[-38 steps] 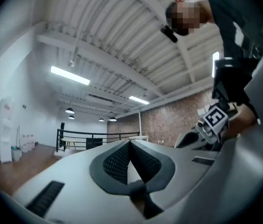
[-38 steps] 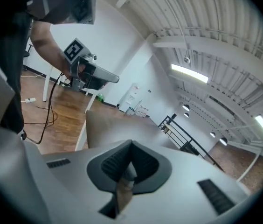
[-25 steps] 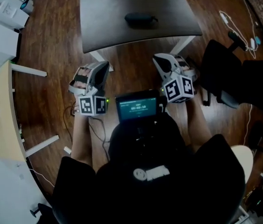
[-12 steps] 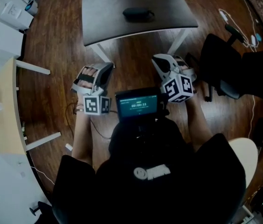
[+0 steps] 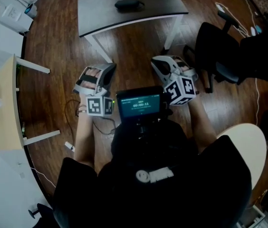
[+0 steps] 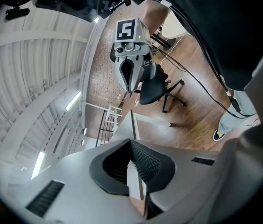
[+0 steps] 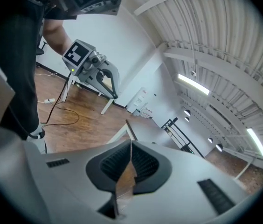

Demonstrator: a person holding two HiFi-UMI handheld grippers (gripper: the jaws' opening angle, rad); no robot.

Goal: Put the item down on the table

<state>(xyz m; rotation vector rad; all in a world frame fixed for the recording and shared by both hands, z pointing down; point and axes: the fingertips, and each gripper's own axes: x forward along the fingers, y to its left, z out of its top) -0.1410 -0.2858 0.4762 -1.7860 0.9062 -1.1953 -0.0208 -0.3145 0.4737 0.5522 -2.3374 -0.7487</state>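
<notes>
On the table (image 5: 100,18) lies the dark pouch (image 5: 129,5), well apart from the left hand-held gripper (image 6: 131,142) and right hand-held gripper (image 7: 130,144) (both clenched, empty); a careless swing might bump the nearby chair (image 5: 215,56).

Head view dim; gripper views brighter under ceiling strip lights (image 7: 193,84), edges fisheye-warped.

No legible text; screen (image 5: 139,103) digits blurred
</notes>
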